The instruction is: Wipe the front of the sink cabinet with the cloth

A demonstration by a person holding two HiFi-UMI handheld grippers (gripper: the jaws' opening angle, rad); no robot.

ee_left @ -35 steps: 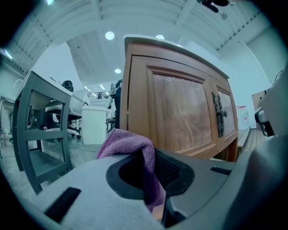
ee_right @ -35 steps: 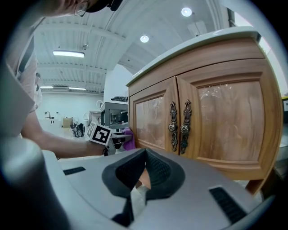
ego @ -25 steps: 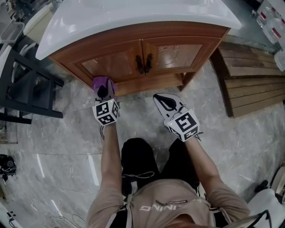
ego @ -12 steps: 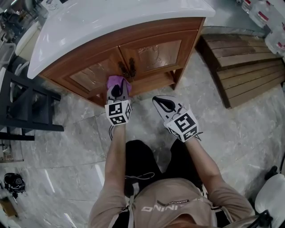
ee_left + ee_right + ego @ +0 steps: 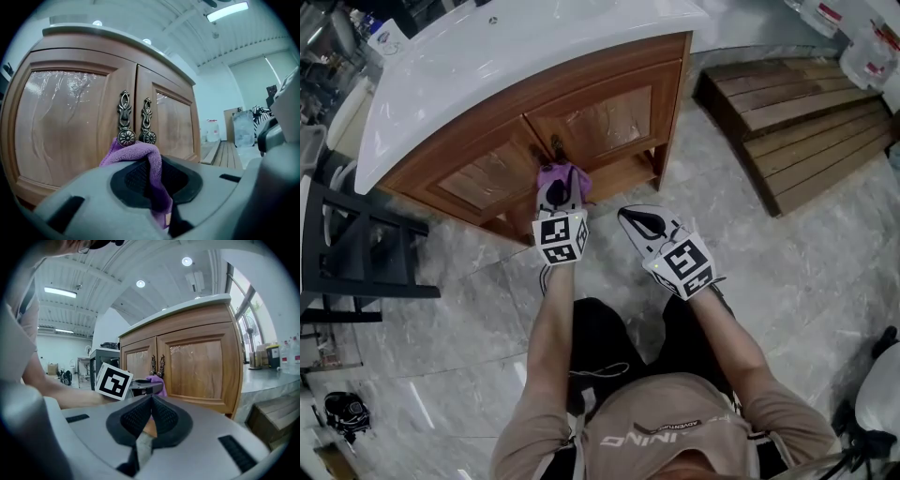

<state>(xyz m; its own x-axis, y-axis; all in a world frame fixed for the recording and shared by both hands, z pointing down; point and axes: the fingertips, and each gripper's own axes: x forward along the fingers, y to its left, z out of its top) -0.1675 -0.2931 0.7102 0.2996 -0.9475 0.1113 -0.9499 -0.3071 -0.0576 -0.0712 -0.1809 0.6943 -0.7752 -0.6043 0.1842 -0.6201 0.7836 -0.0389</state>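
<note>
Over the last second my left gripper (image 5: 560, 194) has carried the cloth (image 5: 140, 152) rightward along the lower part of the sink cabinet (image 5: 609, 112), from under the left door's panel to the middle seam; it now sits just below the door handles (image 5: 125, 119). Its jaws are clamped on the purple cloth, which bunches over their tips and seems to be pressed against the wood by the two round handle ends, though I cannot confirm firm contact from here. The right gripper (image 5: 642, 220) has kept its place, jaws together with nothing between them, held back from the cabinet over the floor (image 5: 487, 300) and well apart from the cloth. I read the shift as one pass across the left door being about done. The right door (image 5: 605, 117), farther right, looks untouched by this stroke, and so do the upper rail and the panels' higher parts, so I judge the wiping is partway through. The handles stand proud of the wood and could snag a loose fold if I keep going right; I would lift slightly or dip below them before crossing to the right door.
</note>
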